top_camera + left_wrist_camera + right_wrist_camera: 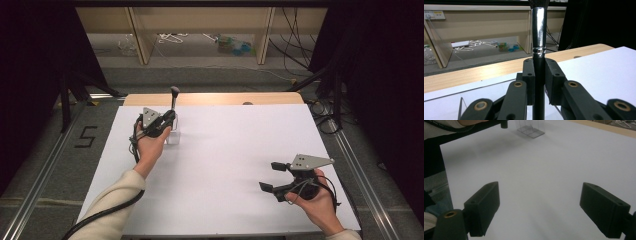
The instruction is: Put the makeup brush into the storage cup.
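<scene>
Brush [539, 32] stands upright in the left claw [539, 75], whose two black jaws are pressed against its dark handle from either side, just under the shiny metal collar. Its dark bristles sit at the very top of the left gripper view, cut off by the edge. In the high view the brush [174, 97] rises near the far left part of the white table [225, 165], with the left claw [169, 119] around it and a small clear holder [173, 136] on the table right below (whether the handle's lower end reaches inside the holder I cannot tell). The person's left hand [150, 145] grips the tool from the near side, a cream sleeve [117, 205] and a black cable trailing back toward the bottom edge.

At the near right of the table the right claw [274, 176] is held just above the white surface, well apart from the brush. Its jaws are spread wide with nothing between them; the right gripper view shows bare white table in the gap of the right claw [540, 207], and the clear holder [531, 130] far off at the top. Beyond the table's wooden far edge [215, 98] lies a grey floor with loose cables.
</scene>
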`<state>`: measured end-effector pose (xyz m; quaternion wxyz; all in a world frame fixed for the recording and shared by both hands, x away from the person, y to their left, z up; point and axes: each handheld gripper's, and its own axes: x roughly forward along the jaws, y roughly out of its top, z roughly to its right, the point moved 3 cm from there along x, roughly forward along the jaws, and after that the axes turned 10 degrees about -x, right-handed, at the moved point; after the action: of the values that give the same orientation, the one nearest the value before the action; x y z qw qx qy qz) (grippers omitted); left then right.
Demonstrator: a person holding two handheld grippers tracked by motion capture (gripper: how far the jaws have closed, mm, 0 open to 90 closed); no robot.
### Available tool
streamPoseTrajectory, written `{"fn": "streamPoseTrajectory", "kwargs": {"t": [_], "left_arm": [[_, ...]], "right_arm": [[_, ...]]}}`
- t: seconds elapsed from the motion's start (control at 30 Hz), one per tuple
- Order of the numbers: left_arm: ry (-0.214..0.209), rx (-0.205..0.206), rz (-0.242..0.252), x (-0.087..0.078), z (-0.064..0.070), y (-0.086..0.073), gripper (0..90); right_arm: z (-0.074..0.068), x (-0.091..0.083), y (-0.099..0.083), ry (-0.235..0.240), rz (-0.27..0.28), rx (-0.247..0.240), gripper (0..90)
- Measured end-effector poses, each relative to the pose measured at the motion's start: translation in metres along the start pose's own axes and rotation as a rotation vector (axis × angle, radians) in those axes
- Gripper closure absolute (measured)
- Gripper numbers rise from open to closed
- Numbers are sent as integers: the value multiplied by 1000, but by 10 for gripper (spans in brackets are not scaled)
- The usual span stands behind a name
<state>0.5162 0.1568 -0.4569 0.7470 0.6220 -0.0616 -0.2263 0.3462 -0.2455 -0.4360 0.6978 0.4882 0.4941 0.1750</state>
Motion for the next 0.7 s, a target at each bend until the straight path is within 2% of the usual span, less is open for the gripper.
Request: {"fn": "streamPoseTrajectory", "kwargs": {"t": [0.7], "left_arm": [[1, 7, -16, 1, 1, -3, 789]], "right_arm": [[0, 1, 0, 5, 13, 1, 170]]}}
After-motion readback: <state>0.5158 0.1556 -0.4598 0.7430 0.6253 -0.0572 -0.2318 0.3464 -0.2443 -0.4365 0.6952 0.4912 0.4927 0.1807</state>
